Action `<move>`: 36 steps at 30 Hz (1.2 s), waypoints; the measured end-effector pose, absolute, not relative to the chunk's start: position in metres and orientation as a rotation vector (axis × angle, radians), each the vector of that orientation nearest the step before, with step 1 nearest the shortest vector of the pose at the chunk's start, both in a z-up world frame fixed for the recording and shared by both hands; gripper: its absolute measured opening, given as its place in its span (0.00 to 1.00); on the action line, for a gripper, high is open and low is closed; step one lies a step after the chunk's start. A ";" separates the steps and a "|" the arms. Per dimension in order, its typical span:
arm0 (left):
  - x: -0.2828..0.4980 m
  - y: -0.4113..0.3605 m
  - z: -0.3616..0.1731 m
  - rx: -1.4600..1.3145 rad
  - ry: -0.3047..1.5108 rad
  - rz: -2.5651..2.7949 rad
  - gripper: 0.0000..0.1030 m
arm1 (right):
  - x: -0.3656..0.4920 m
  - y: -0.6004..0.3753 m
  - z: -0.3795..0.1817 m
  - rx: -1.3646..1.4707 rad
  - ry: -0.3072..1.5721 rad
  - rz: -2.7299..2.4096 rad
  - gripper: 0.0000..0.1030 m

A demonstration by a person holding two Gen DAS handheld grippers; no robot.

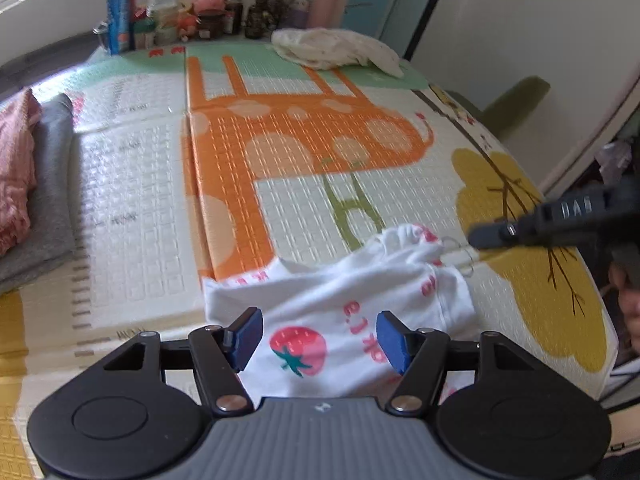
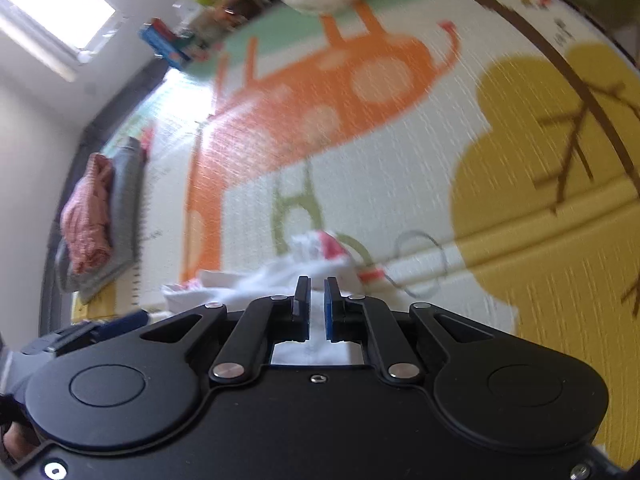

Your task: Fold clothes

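Note:
A white garment with a red strawberry print (image 1: 320, 312) lies bunched on the play mat (image 1: 160, 184), right in front of my left gripper (image 1: 320, 338), whose blue pads are wide apart over it. My right gripper (image 2: 316, 300) has its pads almost together with white cloth (image 2: 280, 276) between and beneath them; it also shows at the right of the left wrist view (image 1: 496, 236), by the garment's far edge. The right view is motion-blurred.
A cream garment (image 1: 340, 48) lies at the mat's far end. A pink garment (image 1: 16, 168) sits on a folded grey one (image 1: 52, 200) at the left. Bottles and boxes (image 1: 192, 16) crowd the back edge. A green chair (image 1: 516, 100) stands right.

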State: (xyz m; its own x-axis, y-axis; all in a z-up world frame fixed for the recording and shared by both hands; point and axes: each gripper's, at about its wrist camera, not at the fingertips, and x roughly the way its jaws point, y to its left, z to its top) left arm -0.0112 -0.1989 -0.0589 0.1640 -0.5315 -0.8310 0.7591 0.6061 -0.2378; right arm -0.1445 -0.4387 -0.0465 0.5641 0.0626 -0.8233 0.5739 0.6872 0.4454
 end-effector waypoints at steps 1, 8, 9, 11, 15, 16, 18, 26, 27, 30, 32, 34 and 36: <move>-0.013 -0.199 -0.062 0.256 1.070 -0.941 0.64 | -0.141 -0.437 -0.046 0.773 0.942 -0.327 0.05; -0.025 -0.201 -0.073 0.231 1.119 -0.994 0.64 | -0.119 -0.419 -0.064 0.777 1.002 -0.279 0.03; -0.026 -0.201 -0.075 0.229 1.125 -0.999 0.64 | -0.118 -0.418 -0.068 0.781 1.013 -0.280 0.03; -0.024 -0.200 -0.084 0.215 1.165 -0.983 0.63 | -0.116 -0.416 -0.077 0.785 1.034 -0.285 0.03; -0.020 -0.196 -0.099 0.194 1.236 -0.952 0.62 | -0.113 -0.419 -0.091 0.775 1.066 -0.319 0.01; -0.018 -0.195 -0.101 0.182 1.243 -0.950 0.62 | -0.113 -0.420 -0.095 0.777 1.073 -0.323 0.01; -0.016 -0.192 -0.102 0.159 1.253 -0.950 0.62 | -0.113 -0.423 -0.102 0.783 1.085 -0.329 0.00; -0.013 -0.188 -0.104 0.144 1.264 -0.951 0.61 | -0.107 -0.426 -0.114 0.775 1.103 -0.345 0.00; -0.013 -0.187 -0.104 0.141 1.263 -0.950 0.61 | -0.106 -0.426 -0.114 0.775 1.103 -0.346 0.00; -0.014 -0.186 -0.101 0.143 1.261 -0.945 0.61 | -0.108 -0.423 -0.106 0.758 1.082 -0.331 0.00; -0.015 -0.187 -0.098 0.151 1.253 -0.942 0.61 | -0.110 -0.421 -0.100 0.746 1.067 -0.321 0.00; -0.017 -0.187 -0.092 0.162 1.233 -0.945 0.62 | -0.111 -0.419 -0.093 0.734 1.053 -0.311 0.00; -0.021 -0.188 -0.085 0.174 1.206 -0.953 0.63 | -0.114 -0.416 -0.085 0.722 1.035 -0.299 0.00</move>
State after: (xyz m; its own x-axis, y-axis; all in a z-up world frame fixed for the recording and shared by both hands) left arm -0.0210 -0.1876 -0.0851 0.0363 -0.5305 -0.8469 0.7012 0.6173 -0.3566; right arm -0.1139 -0.4160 -0.0848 0.4965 0.1016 -0.8621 0.5462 0.7353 0.4013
